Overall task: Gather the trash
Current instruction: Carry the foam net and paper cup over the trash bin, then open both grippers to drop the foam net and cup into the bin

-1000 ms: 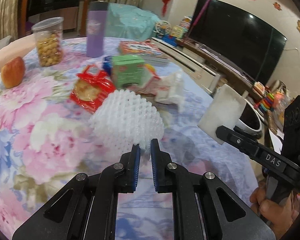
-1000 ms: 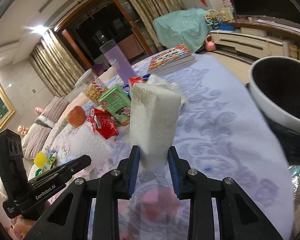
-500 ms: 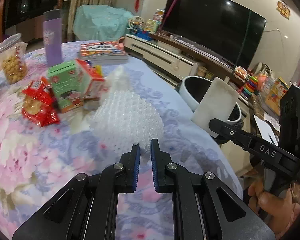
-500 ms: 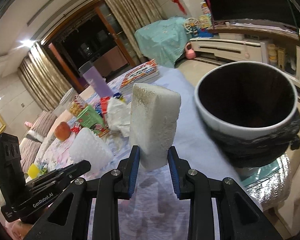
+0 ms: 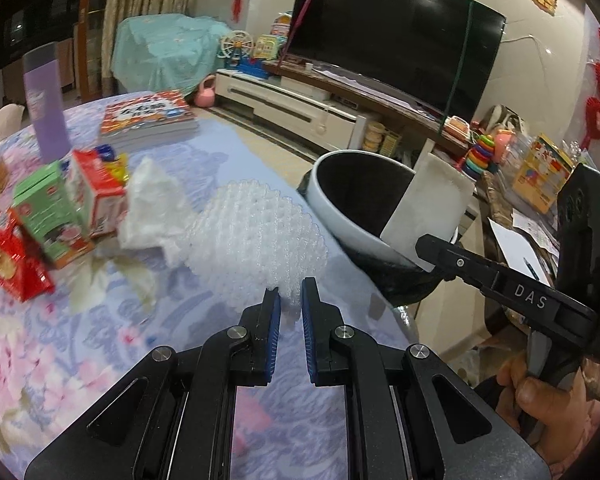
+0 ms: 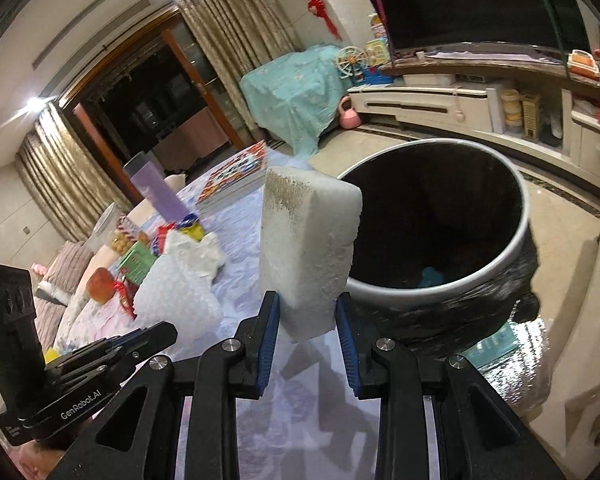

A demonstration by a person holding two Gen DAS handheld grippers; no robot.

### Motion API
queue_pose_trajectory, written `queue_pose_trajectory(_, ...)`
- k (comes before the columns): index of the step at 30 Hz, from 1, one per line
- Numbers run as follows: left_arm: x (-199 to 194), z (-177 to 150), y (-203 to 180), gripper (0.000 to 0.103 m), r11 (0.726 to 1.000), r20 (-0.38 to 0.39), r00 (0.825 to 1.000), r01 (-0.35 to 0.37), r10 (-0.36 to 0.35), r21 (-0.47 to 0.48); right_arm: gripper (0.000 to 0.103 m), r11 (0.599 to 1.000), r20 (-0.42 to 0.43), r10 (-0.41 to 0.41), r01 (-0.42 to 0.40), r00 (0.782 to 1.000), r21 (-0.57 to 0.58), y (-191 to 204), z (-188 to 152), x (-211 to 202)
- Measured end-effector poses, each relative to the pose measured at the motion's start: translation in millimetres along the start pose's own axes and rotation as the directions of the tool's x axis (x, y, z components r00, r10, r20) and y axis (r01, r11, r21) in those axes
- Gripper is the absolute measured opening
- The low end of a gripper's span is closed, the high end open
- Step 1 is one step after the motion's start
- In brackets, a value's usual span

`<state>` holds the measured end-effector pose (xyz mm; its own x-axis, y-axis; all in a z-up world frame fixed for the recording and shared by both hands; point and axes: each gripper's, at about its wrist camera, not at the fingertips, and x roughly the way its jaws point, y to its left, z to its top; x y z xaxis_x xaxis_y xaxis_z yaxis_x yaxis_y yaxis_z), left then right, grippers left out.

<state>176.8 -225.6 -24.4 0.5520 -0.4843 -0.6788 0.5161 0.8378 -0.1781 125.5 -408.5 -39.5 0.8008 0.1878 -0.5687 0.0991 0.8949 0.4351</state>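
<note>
Foam fills both pairs of fingers. The right gripper (image 6: 307,316) pinches a white foam block (image 6: 310,248) by its lower end, its blue pads pressed on either side, so that the block stands upright, speckled with brownish dirt near the top. In the right wrist view the block rises in front of the near rim of the trash bin (image 6: 516,248) — a round bin with a pale rim, a black bag folded over its outside and a dark interior with a scrap of blue at the bottom. The bin stands just past the edge of the counter (image 5: 100,344), which wears a floral cloth.

The left gripper (image 5: 291,306) has its fingers drawn nearly together on the lower edge of a white foam net sleeve (image 5: 256,236), which bulges up ahead of them over the counter. Just behind the sleeve lies a crumpled white tissue (image 5: 150,208); farther left are a green and red carton (image 5: 60,208), a red snack wrapper (image 5: 12,264), a purple bottle (image 5: 46,108) and a stack of picture books (image 5: 148,116).

From the left wrist view the right gripper comes in from the right, held by a hand (image 5: 540,392), with the block against the bin's rim.
</note>
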Motion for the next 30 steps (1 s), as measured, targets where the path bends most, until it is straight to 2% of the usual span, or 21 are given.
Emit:
queue_pose_trajectory(17, 36, 35, -46, 0.010, 0.995, -0.005, 0.998, 0.061, -0.061, 0.077, 0.030, 0.994, 0.008, -0.104, 0.103, 0.995, 0.021, -45, 29, -6)
queue_pose_trajectory(30, 63, 55, -70, 0.010, 0.987, -0.039, 0.995, 0.093, -0.089, 0.129, 0.030, 0.990, -0.015, -0.139, 0.139, 0.990, 0.018, -68, 47, 3)
